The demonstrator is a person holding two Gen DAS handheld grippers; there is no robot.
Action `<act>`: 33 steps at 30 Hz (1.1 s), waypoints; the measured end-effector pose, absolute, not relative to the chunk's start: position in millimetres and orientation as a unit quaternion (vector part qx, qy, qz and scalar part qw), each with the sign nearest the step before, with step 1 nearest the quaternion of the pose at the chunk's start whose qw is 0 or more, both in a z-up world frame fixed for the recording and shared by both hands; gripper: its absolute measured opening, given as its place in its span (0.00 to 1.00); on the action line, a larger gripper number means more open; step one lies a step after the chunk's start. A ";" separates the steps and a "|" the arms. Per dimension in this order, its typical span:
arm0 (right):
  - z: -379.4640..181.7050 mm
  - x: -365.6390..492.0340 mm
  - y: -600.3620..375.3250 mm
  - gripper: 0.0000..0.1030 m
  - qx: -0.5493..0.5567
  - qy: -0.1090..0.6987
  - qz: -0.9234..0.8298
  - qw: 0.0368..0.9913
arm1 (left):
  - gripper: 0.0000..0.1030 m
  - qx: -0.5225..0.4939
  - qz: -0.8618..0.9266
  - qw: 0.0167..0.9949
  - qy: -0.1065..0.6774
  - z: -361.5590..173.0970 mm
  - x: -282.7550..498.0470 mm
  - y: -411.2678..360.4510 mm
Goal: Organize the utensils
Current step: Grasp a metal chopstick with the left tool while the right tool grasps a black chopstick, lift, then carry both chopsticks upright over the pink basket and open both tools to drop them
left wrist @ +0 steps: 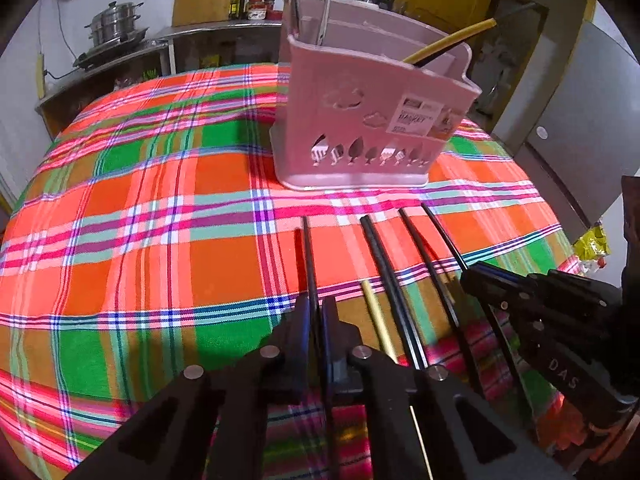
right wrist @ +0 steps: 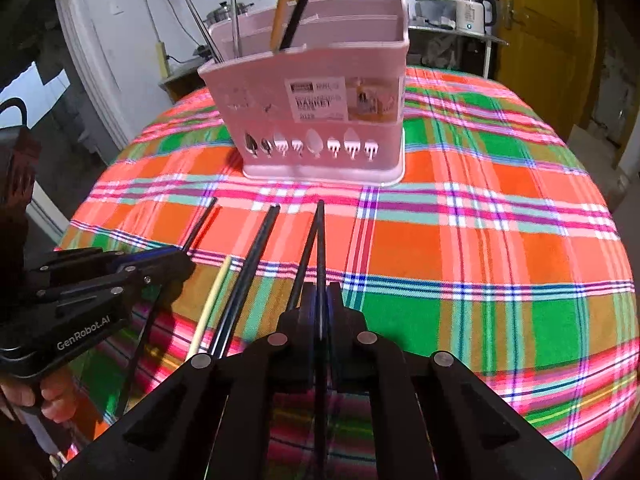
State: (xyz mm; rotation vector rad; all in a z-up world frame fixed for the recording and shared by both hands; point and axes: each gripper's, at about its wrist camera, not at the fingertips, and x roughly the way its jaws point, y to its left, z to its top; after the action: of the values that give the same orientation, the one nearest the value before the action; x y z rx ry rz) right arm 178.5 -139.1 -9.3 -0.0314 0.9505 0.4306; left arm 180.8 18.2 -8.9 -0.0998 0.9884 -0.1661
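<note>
The pink utensil basket (right wrist: 320,120) already held a few chopsticks, while several more (left wrist: 384,264) lay on the plaid tablecloth (left wrist: 160,200) before it. Each gripper, left (left wrist: 316,312) and right (right wrist: 320,300), was pinching one black chopstick, neither yet carried over.

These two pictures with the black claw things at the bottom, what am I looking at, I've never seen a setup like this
No robot here: a person holds a hand-held gripper in each hand, each with a fisheye camera looking along its two fingers. One picture is from the left gripper, the other from the right gripper; each also shows the other gripper at its edge. Both are shut on a black chopstick: the left one, the right one. More black chopsticks and a yellow chopstick lie loose on the plaid tablecloth. Behind them stands a pink utensil basket, already holding metal utensils and other sticks.
</note>
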 end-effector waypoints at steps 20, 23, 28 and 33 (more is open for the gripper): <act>107.5 157.6 -174.4 0.05 0.035 0.305 0.220 0.926 | 0.05 -0.040 -0.128 0.932 0.337 126.2 151.1 20.2; 116.4 151.4 -177.7 0.05 0.037 0.288 0.219 0.932 | 0.04 -0.038 -0.130 0.935 0.327 132.4 149.8 20.2; 117.5 144.3 -178.2 0.05 0.037 0.284 0.220 0.932 | 0.05 -0.039 -0.132 0.935 0.326 131.1 143.4 19.2; 111.2 138.7 -181.0 0.05 0.035 0.290 0.219 0.931 | 0.05 -0.036 -0.133 0.936 0.325 129.3 134.7 21.2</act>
State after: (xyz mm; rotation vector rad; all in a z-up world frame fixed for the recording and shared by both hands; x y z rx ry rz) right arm 138.7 -181.0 111.2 0.0727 0.5942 0.4483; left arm 134.7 21.2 129.3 -0.0734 0.6635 -0.2725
